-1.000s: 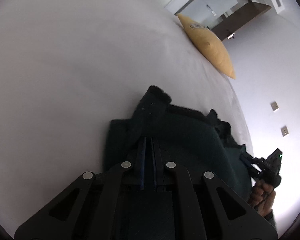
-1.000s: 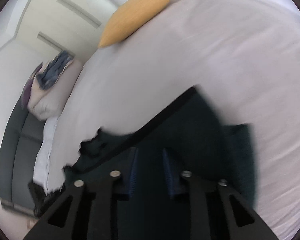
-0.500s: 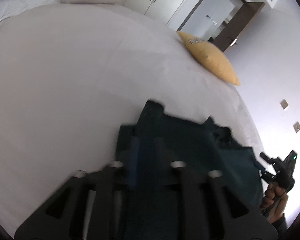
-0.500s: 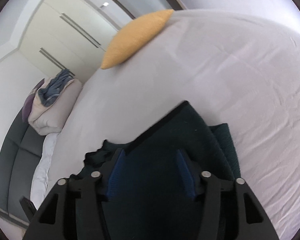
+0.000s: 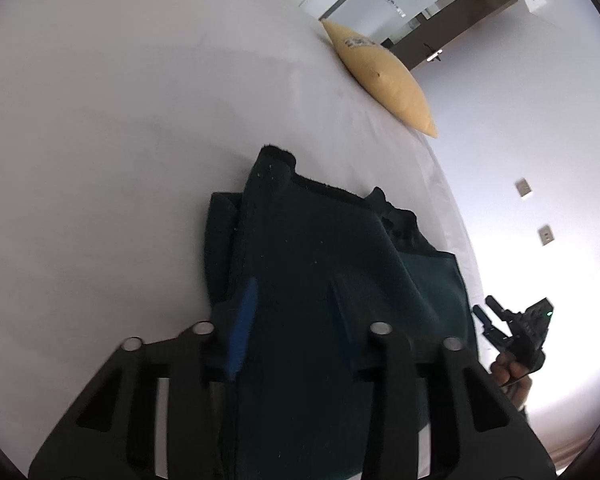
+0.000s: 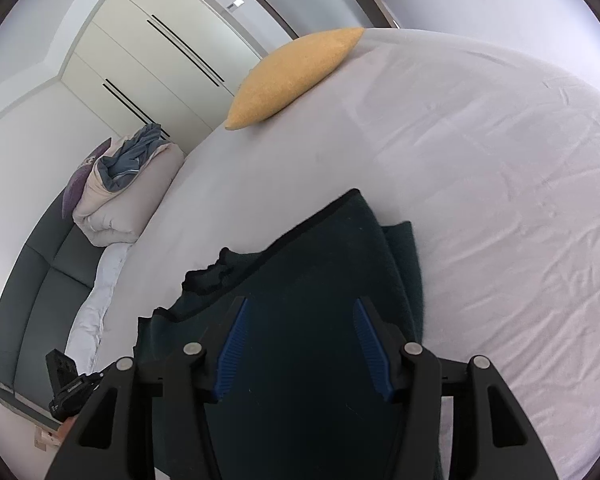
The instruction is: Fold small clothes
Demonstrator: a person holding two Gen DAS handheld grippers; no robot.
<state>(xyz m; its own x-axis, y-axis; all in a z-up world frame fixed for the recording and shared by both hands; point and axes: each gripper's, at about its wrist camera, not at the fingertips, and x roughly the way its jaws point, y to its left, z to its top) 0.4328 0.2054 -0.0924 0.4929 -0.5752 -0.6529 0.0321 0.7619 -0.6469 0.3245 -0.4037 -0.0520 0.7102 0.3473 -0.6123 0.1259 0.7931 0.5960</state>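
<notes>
The dark green garment [image 5: 324, 264] is lying folded on the white bed [image 5: 100, 140], directly ahead of and beneath both hand-held grippers. The left hand-held gripper [image 5: 292, 320] is hovering over the near part of the garment with its blue-padded fingers [image 5: 242, 328] standing apart; its jaws have just been closing somewhat, and the cloth lies under the gap rather than pinched between the pads. The right hand-held gripper [image 6: 300, 344] is likewise sitting above the garment [image 6: 320, 280], its ribbed blue fingers [image 6: 230, 352] spread moderately wide and gripping nothing. In the left wrist view the right hand-held gripper is showing off to the right of the garment's edge, carried by a person's hand [image 5: 508, 372].

Far ahead of the hand-held grippers, a yellow cushion [image 6: 292, 76] is resting at the bed's far edge; its face is carrying a small dark print [image 5: 358, 42], too small to read. To the left of the right hand-held gripper, a grey sofa [image 6: 40, 280] is holding a bundle of pale bedding [image 6: 128, 184]. Small plates on the wardrobe wall [image 6: 236, 4] are bearing marks that cannot be made out.
</notes>
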